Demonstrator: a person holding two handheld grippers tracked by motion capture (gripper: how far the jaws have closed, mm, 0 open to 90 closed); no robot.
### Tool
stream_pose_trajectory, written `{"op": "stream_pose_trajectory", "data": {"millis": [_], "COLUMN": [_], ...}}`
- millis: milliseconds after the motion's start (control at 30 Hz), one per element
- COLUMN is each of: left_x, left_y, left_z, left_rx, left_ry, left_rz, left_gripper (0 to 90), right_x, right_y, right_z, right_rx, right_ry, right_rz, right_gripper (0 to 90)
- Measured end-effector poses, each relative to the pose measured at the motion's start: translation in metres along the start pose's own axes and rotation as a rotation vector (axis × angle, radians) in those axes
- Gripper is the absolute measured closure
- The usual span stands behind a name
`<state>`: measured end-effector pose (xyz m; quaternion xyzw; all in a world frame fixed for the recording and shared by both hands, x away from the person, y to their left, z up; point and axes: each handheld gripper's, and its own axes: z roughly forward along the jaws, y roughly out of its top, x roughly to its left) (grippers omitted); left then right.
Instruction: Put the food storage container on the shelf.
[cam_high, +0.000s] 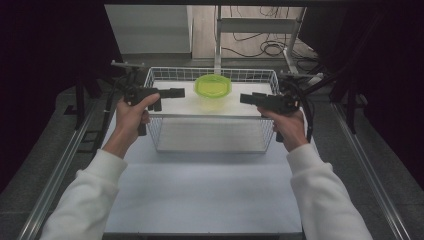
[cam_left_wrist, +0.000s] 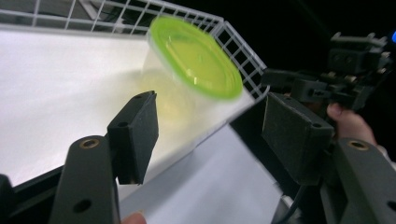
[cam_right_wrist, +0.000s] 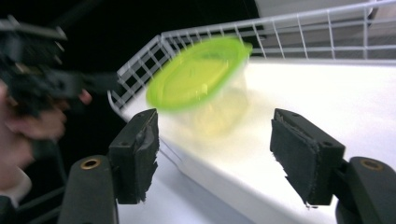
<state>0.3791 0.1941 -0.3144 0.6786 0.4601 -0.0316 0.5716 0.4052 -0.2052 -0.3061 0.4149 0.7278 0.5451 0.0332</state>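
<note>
A clear tub with a bright green lid (cam_high: 212, 89) stands upright inside a white wire basket (cam_high: 151, 82), toward its back. My left gripper (cam_high: 177, 92) hovers at the basket's left side, pointing at the tub, jaws open and empty. From the right side my right gripper (cam_high: 246, 98) points at the tub the same way, also open. In the left gripper view the tub (cam_left_wrist: 196, 58) sits beyond the open left gripper (cam_left_wrist: 210, 121), with the right gripper (cam_left_wrist: 345, 74) farther off. The right gripper view shows the blurred tub (cam_right_wrist: 201, 77) ahead of the open right gripper (cam_right_wrist: 215, 140).
The basket stands at the far end of a white table (cam_high: 200, 195). Metal rails (cam_high: 60, 165) run along both sides. Cables lie on the floor (cam_high: 265, 47) behind the table, and a white frame post (cam_high: 218, 35) rises there.
</note>
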Motion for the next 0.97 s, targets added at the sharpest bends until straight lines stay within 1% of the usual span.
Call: {"op": "stream_pose_trajectory", "data": {"millis": [33, 67, 100, 133, 200, 267, 300, 400, 433, 500, 600, 667, 700, 833, 900, 967], "left_x": [-0.002, -0.003, -0.005, -0.006, -0.006, -0.006, -0.006, -0.006, -0.006, -0.005, -0.003, 0.0, 0.001, 0.005, 0.007, 0.008], "left_y": [-0.007, -0.015, -0.023, -0.032, -0.05, -0.069, -0.078, -0.107, -0.113, -0.129, -0.15, -0.159, -0.163, -0.17, -0.172, -0.175], "left_z": [-0.005, -0.009, -0.014, -0.017, -0.024, -0.028, -0.029, -0.031, -0.031, -0.03, -0.027, -0.025, -0.025, -0.024, -0.022, -0.02], "left_rx": [0.002, 0.002, 0.006, 0.011, 0.01, 0.013, 0.019, 0.035, 0.041, 0.055, 0.097, 0.119, 0.123, 0.132, 0.137, 0.149], "left_ry": [0.007, 0.012, 0.026, 0.036, 0.046, 0.052, 0.056, 0.074, 0.078, 0.084, 0.089, 0.106, 0.108, 0.125, 0.132, 0.14], "left_rz": [0.015, 0.024, 0.035, 0.05, 0.063, 0.074, 0.073, 0.092, 0.098, 0.104, 0.105, 0.114, 0.116, 0.108, 0.105, 0.113], "left_gripper": [35.5, 35.3, 35.1, 34.8, 34.8, 34.7, 34.7, 34.0, 33.6, 33.2, 31.7, 30.6, 30.4, 28.9, 27.6, 26.0], "right_x": [0.003, 0.005, 0.007, 0.008, 0.009, 0.009, 0.008, 0.006, 0.005, 0.003, 0.001, -0.001, -0.002, -0.005, -0.004, -0.003], "right_y": [-0.008, -0.016, -0.024, -0.033, -0.051, -0.068, -0.076, -0.101, -0.111, -0.124, -0.145, -0.154, -0.157, -0.163, -0.163, -0.165], "right_z": [-0.006, -0.011, -0.015, -0.02, -0.028, -0.037, -0.041, -0.052, -0.056, -0.059, -0.061, -0.061, -0.06, -0.056, -0.055, -0.056], "right_rx": [0.011, 0.019, 0.025, 0.026, 0.036, 0.036, 0.04, 0.04, 0.042, 0.051, 0.073, 0.083, 0.09, 0.093, 0.08, 0.063], "right_ry": [-0.01, -0.016, -0.018, -0.015, -0.011, -0.007, -0.006, -0.006, -0.011, -0.022, -0.049, -0.066, -0.071, -0.08, -0.085, -0.091], "right_rz": [-0.033, -0.056, -0.073, -0.085, -0.102, -0.111, -0.116, -0.108, -0.108, -0.113, -0.126, -0.133, -0.135, -0.136, -0.142, -0.155], "right_gripper": [30.1, 29.4, 28.7, 28.5, 27.5, 27.2, 27.1, 27.0, 27.0, 26.6, 25.9, 25.5, 25.3, 23.8, 22.1, 19.2]}}
